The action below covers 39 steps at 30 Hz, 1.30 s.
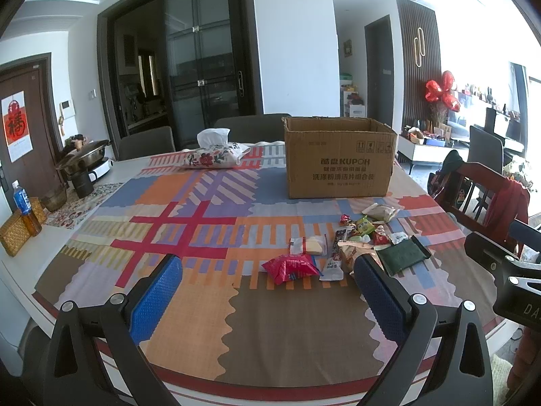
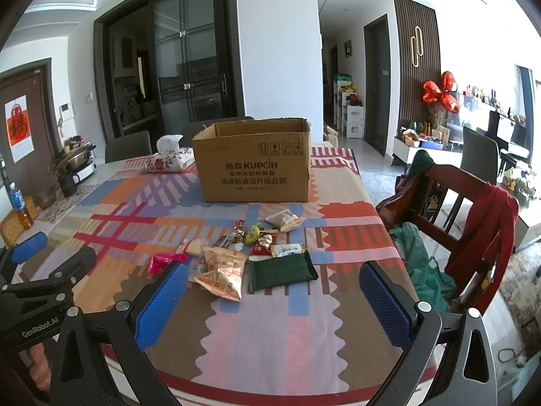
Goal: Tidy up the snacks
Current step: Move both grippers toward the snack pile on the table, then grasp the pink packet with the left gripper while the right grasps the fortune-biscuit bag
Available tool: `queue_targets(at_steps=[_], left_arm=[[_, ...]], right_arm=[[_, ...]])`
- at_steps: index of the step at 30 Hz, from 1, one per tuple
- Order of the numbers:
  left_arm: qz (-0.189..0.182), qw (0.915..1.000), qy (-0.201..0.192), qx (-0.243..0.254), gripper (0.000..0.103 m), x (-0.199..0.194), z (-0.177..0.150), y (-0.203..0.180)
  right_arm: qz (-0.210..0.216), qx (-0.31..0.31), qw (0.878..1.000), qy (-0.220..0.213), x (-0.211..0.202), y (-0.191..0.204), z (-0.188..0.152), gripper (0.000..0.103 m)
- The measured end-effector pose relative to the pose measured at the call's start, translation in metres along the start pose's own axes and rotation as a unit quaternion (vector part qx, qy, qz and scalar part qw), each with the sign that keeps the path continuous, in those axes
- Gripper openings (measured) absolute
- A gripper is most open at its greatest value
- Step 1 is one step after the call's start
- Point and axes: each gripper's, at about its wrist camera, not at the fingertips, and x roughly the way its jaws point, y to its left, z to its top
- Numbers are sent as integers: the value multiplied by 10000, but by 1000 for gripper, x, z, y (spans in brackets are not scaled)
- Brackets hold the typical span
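Plainly, nothing is held yet.
Left gripper (image 1: 267,279): spread wide, empty, above the near part of the table (image 1: 304,338).
Right gripper (image 2: 274,291): spread wide, empty, just short of the snacks (image 2: 250,250).
Snacks: a loose heap on the patterned cloth, between the grippers and the open box (image 2: 253,162), well apart from it.
Green pack (image 2: 282,269): flat, long axis across the table and slightly skewed, right end farther away.
Red pack (image 1: 289,269): crumpled, at the heap's near left edge, no clear heading.
Tan bags (image 2: 223,272): puffy, overlapping, sealed ends pointing toward the camera.
Handling: likely light, soft, crinkly film, slippery and easily crushed; small sweets may roll.
Hold: I would pinch a sealed edge or across the short side, gently.
Box: upright, flaps open, printed side facing the grippers.
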Motion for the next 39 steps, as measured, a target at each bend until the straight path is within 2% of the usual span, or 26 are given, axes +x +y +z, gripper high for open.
queue_targets(at_steps=[30, 34, 39], left_arm=[[-26, 10000, 61, -23, 103, 1, 0, 1], [-13, 9998, 159, -93, 103, 10, -1, 3], [-37, 9995, 259, -150, 103, 21, -3, 7]], right_arm=[[35, -28, 10000, 65, 5, 3, -1, 102], [152, -95, 9997, 182, 10, 8, -1, 102], [494, -194, 9973, 508, 32, 14, -2, 102]])
